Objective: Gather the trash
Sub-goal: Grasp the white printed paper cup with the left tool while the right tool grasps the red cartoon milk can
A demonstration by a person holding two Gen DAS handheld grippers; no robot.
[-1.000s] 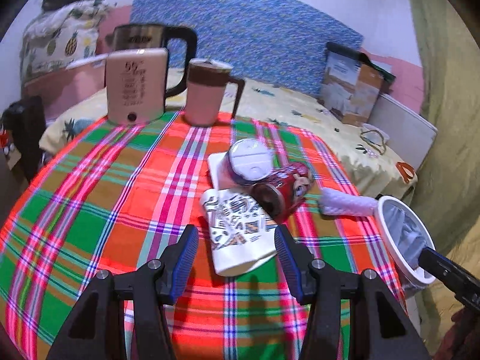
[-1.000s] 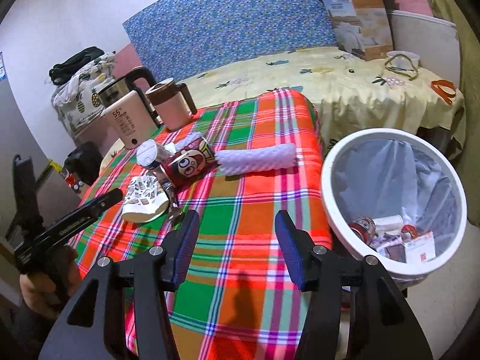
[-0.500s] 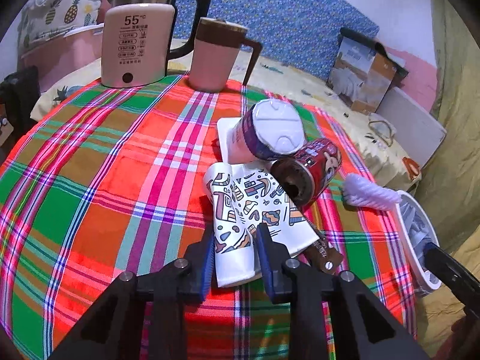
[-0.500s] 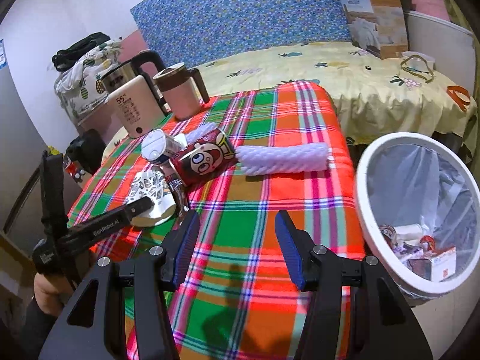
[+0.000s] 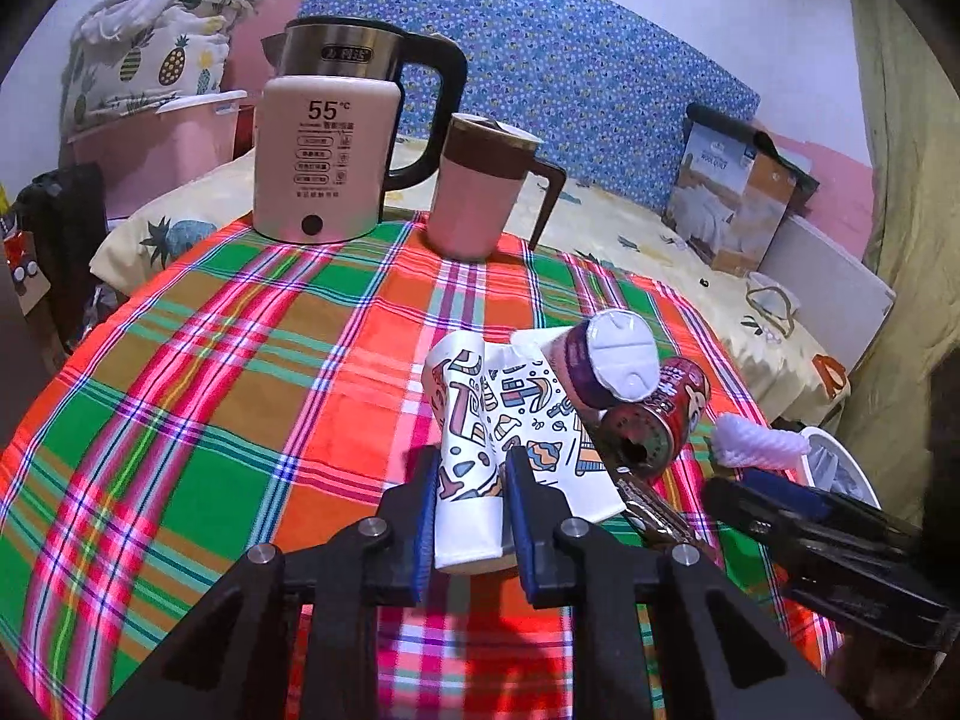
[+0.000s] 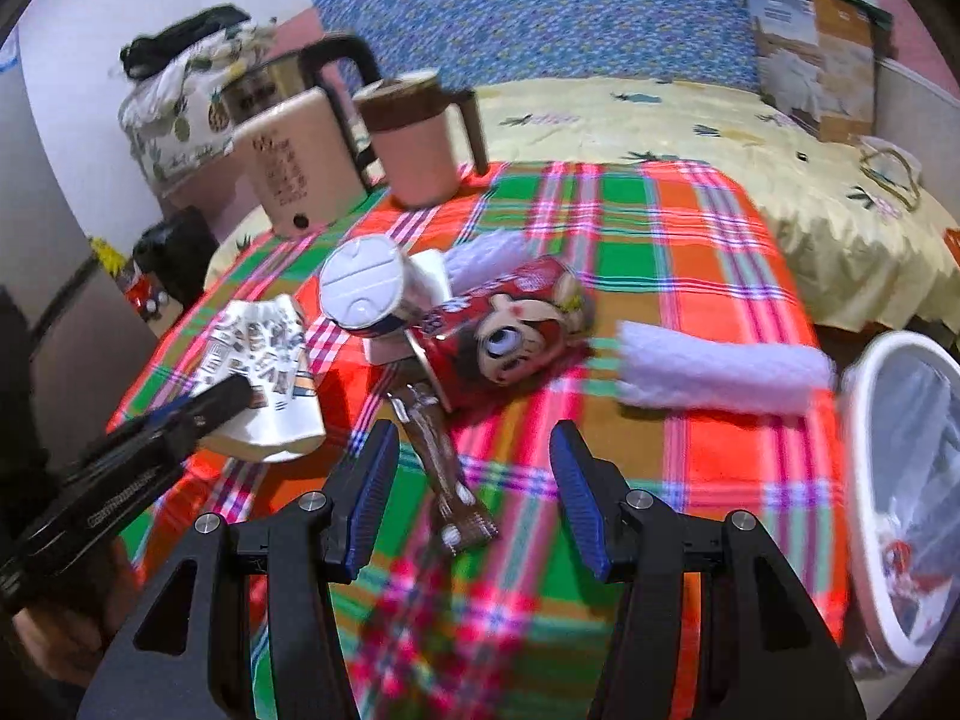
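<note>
Indoor light, fairly bright, colours oversaturated w/ a bluish-purple cast. Both views fisheye: dark vignette at corners, straight lines bowed near edges. Left wrist view mostly sharp; kettle (image 5: 327,165) print legible, slight glare on its steel top. Right wrist view motion-blurred throughout, esp. the tablecloth (image 6: 708,228) checks. Shadows soft, short, under objs.

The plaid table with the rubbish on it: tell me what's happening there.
A person with a gripper in each hand is clearing trash. The left gripper, its jaws just closing, pinches the crushed white patterned paper cup. The right gripper is open over a brown snack wrapper beside the red cartoon can. The white lined bin stands at the table's edge.
</note>
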